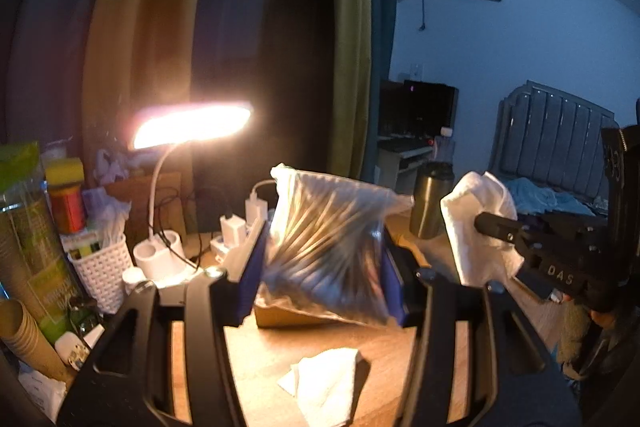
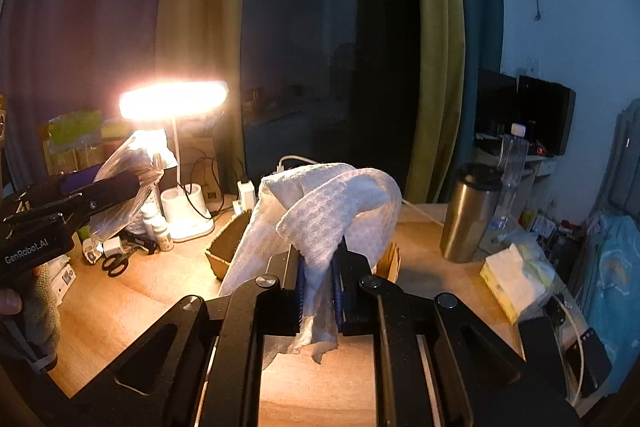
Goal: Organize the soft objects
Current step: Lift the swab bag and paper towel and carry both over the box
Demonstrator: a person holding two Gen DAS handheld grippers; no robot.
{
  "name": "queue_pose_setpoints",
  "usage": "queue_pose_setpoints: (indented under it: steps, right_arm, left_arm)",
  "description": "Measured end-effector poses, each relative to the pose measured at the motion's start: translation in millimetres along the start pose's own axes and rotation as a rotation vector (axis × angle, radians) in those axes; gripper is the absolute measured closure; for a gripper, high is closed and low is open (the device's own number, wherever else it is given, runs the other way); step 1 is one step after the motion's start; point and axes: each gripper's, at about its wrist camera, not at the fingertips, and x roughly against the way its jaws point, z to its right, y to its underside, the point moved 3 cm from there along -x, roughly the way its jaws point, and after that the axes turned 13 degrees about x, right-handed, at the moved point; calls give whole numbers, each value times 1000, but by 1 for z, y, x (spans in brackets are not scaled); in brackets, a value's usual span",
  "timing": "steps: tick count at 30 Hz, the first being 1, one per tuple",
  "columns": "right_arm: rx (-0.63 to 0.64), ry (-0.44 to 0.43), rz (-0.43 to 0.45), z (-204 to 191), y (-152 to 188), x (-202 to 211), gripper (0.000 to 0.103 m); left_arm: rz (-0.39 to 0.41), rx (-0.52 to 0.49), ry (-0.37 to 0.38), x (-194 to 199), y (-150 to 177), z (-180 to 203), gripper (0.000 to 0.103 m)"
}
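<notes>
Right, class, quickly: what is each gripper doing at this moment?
Left gripper: closed on the clear plastic bag, held above the table.
Right gripper: shut on the white cloth.

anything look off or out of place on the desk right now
One white tissue lies loose and crumpled on the bare desk near the front edge, apart from the cardboard box behind. Otherwise nothing looks spilled or damaged; the clutter by the lamp stands upright.
</notes>
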Motion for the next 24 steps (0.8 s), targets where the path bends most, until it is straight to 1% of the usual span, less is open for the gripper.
queue_pose_setpoints:
  steps: [12,24]
  right_arm:
    - [10,22,54,8,-22,1,91]
    - [-2,29,79,17,-30,-16,91]
  left_arm:
    - [53,6,4,-2,-18,2,51]
    - [78,10,7,-23,-30,-3,51]
